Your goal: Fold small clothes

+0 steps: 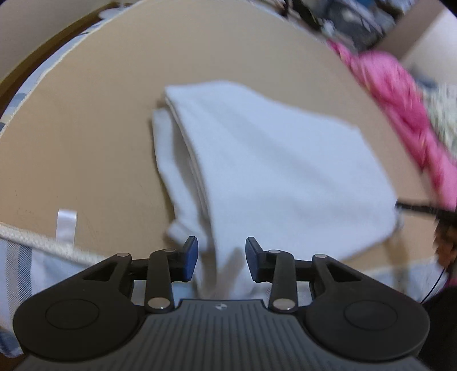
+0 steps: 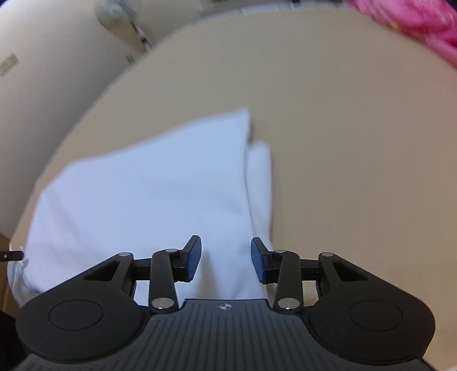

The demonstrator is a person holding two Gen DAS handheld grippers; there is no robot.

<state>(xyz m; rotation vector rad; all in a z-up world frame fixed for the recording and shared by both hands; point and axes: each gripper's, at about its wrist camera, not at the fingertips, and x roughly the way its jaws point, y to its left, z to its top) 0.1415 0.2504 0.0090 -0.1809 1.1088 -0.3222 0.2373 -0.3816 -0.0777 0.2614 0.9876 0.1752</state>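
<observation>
A white garment (image 1: 271, 171) lies folded on a tan board (image 1: 85, 128), with a layered fold edge along its left side. My left gripper (image 1: 221, 258) hovers over the garment's near left corner with its blue pads apart; cloth shows in the gap, but the pads do not press on it. In the right wrist view the same white garment (image 2: 142, 194) fills the left half, its folded edge on the right. My right gripper (image 2: 225, 261) is open over the near right corner, with cloth under the gap and no grip. Both views are blurred.
A pink garment (image 1: 400, 94) is heaped at the board's far right, also seen as a pink garment (image 2: 414, 20) in the right wrist view. A white ribbon tag (image 1: 67, 225) and a corded hem (image 1: 28, 237) lie at the near left. Bare tan board (image 2: 357, 142) extends right of the garment.
</observation>
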